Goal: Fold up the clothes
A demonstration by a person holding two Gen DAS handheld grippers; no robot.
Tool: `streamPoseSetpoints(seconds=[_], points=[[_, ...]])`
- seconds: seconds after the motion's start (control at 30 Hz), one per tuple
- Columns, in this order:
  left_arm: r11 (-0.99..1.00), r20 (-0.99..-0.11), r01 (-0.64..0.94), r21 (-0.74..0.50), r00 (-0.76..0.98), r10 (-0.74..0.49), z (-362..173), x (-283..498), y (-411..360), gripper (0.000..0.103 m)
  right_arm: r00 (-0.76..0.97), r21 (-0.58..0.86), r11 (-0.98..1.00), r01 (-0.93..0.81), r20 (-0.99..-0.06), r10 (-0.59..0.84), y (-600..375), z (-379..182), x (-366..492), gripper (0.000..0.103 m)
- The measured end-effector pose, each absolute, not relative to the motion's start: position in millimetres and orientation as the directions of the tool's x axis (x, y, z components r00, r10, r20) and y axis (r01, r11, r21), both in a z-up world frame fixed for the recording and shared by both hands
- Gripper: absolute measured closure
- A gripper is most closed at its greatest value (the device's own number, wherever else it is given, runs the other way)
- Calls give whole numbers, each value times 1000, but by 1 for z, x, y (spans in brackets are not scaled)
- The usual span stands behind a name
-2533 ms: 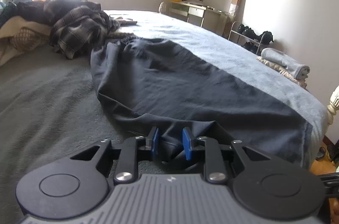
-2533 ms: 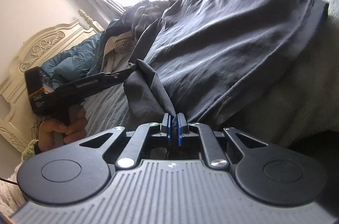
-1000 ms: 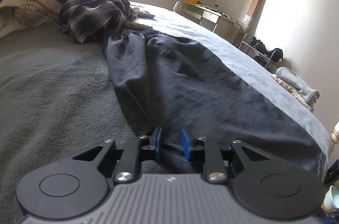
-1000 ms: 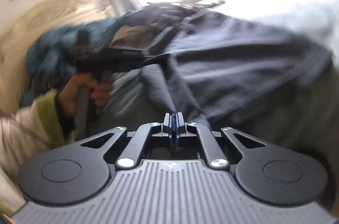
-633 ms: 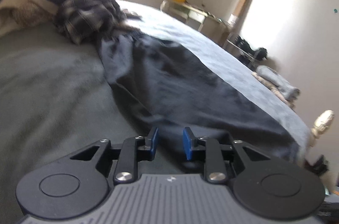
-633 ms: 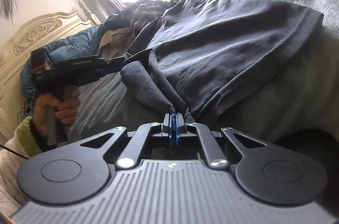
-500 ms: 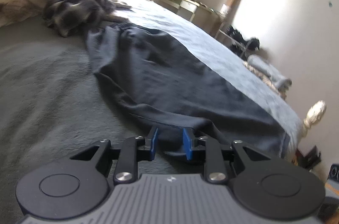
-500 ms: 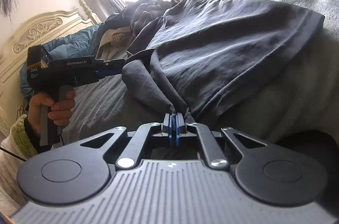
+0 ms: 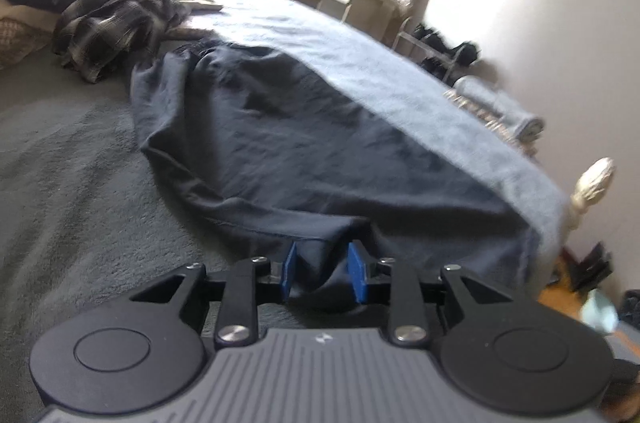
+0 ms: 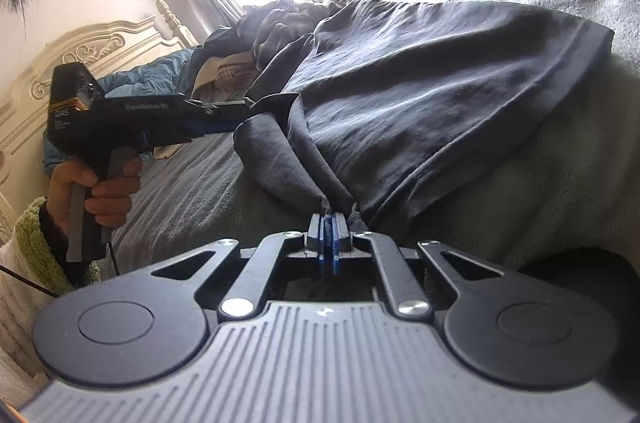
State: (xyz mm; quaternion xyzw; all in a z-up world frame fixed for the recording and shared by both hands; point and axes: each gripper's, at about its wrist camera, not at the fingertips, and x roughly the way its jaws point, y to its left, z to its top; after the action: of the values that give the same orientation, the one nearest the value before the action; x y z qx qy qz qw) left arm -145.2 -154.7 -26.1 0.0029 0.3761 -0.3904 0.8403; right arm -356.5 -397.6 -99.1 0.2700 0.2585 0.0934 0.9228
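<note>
The dark navy shirt (image 9: pixel 304 127) lies spread flat on the grey bed (image 9: pixel 60 159). The left gripper (image 9: pixel 323 273) is spread open around a fold of its edge, and the right gripper (image 10: pixel 328 243) is pinched tight on a bunched corner.
</note>
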Motion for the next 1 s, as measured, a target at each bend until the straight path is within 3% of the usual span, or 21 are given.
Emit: streamPoseSetpoints(seconds=[0.03,0.07,0.13,0.5,0.63,0.7,0.77,0.87,1.0], points=[[707,-644,645,-289,416,-642,-28,-143,-156,92,849,546,837,-33,-426,311,-398,-99,-357,101],[719,-648,624,-306,417,-637,-30,-139,-156,98,850,543,839,-34,-426,310,-397,-99,-357,101],[732,-640,590,-341,425,-640,-29,-134,-151,101,849,535,844,-36,-429,308,-396,-99,-357,101],[694,-615,403,-597,326,-718,-18,-103,-118,102,841,504,863,-32,-454,296,-393,-96,-352,101],[560,-493,332,-759,270,-827,-34,-91,-109,100,841,516,856,-22,-454,295,-394,-98,-352,101],[524,-443,347,-778,288,-849,-36,-95,-106,98,842,531,847,-15,-450,297,-397,-99,-351,101],[492,-397,363,-792,306,-865,-38,-99,-102,92,842,542,840,-10,-448,300,-398,-100,-351,101],[529,-401,407,-744,362,-842,-33,-111,-95,92,843,554,833,-6,-446,302,-400,-101,-351,101],[630,-463,538,-560,427,-776,-25,-141,-92,91,843,566,824,-4,-442,307,-402,-102,-351,101]])
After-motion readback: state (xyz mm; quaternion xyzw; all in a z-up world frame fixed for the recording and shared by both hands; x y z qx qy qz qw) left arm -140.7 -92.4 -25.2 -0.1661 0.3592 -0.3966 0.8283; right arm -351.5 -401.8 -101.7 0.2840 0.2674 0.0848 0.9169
